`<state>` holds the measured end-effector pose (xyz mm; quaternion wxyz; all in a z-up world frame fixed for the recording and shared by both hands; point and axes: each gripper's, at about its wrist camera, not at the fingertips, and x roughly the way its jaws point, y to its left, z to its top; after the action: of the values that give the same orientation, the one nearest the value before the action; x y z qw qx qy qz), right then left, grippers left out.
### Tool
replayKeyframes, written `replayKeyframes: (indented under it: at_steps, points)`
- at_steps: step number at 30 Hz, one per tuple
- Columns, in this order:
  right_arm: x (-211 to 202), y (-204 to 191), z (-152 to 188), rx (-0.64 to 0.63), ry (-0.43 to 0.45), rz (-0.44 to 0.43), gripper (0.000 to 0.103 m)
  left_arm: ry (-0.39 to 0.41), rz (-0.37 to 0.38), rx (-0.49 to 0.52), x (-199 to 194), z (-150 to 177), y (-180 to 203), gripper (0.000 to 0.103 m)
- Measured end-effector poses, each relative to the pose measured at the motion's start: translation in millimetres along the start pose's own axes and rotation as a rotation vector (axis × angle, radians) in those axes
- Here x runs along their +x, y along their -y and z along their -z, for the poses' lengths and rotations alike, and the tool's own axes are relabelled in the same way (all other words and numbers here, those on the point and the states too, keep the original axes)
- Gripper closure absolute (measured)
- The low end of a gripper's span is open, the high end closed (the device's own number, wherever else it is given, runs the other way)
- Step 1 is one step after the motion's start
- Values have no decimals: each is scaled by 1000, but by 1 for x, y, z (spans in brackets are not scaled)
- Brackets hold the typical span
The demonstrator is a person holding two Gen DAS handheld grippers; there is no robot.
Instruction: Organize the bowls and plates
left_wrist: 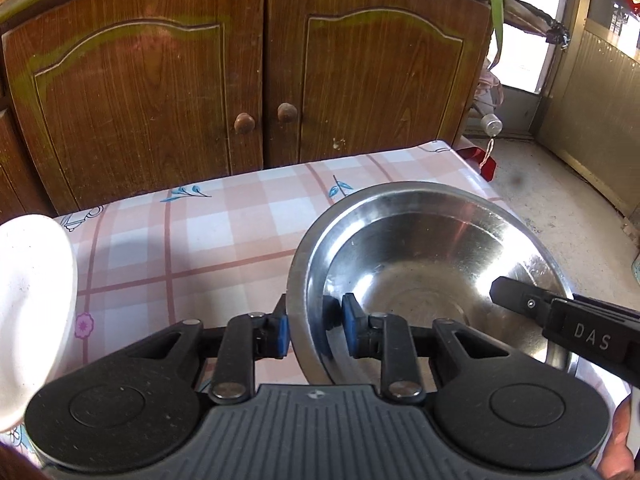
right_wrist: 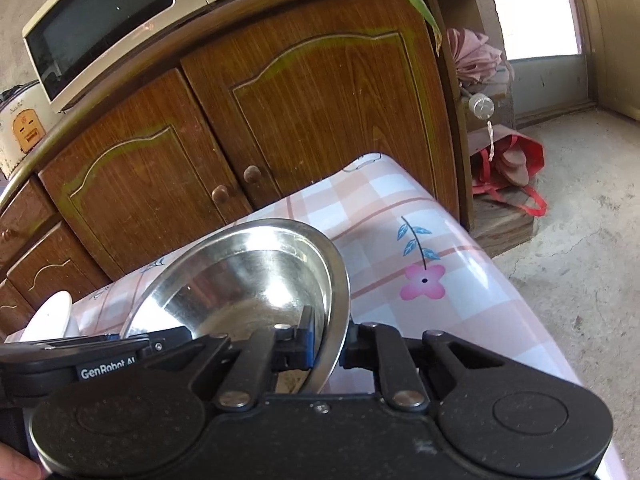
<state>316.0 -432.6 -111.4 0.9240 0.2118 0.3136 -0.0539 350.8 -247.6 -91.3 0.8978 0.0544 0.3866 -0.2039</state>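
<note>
A wide steel bowl stands on the checked tablecloth near the table's right end. My left gripper is shut on the bowl's near-left rim, one blue pad outside the wall and one inside. My right gripper is shut on the near-right rim of the same steel bowl, and one of its black fingers reaches over the rim in the left wrist view. A white plate lies at the table's left side, apart from both grippers; the white plate is also in the right wrist view.
Brown cabinet doors with round knobs rise just behind the table. A microwave and a rice cooker sit on the cabinet top. The table's right edge drops to a concrete floor with a red bag.
</note>
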Motion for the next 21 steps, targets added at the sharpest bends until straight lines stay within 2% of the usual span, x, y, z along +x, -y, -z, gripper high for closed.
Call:
replayKeyframes:
  at_steps: [21]
  points:
    - [-115, -18, -2, -35, 85, 18, 88, 53, -5, 13, -99, 9, 34, 75]
